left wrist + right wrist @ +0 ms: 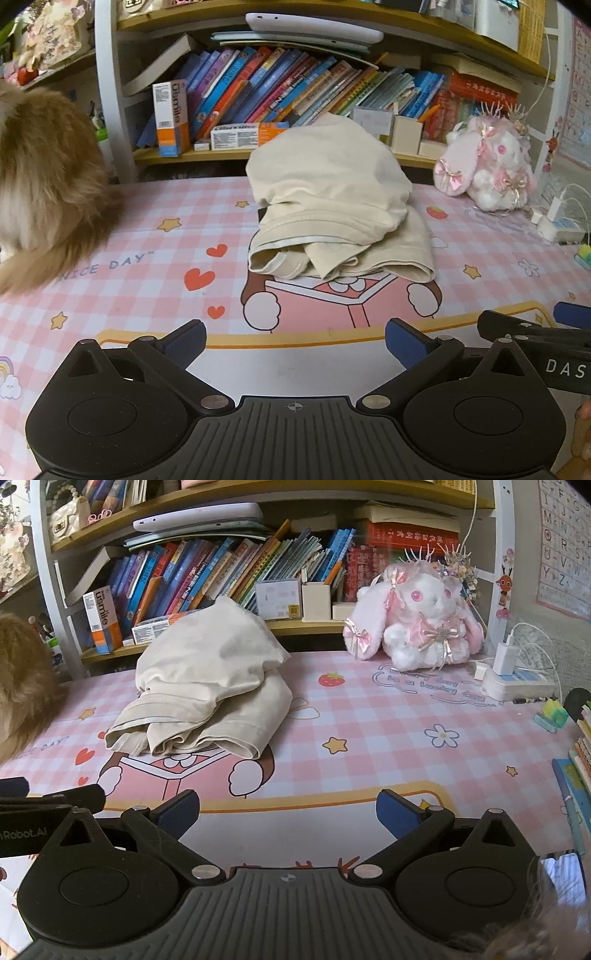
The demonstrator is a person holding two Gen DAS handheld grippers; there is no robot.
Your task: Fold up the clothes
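Observation:
A cream garment (332,206) lies heaped in loose folds on the pink checked mat (147,236), its hems toward me. In the right wrist view the same garment (210,694) sits left of centre on the mat (388,731). My left gripper (295,343) is open over the mat's near edge, well short of the cloth, nothing between its blue pads. My right gripper (288,812) is open too, empty, near the front edge. Each gripper shows at the side of the other's view: the right one (535,332) and the left one (44,797).
A furry brown animal (44,184) sits on the mat at the left. A pink plush rabbit (417,620) and a white power strip with chargers (517,683) stand at the back right. A bookshelf (280,92) runs behind. Books are stacked at the right edge (580,760).

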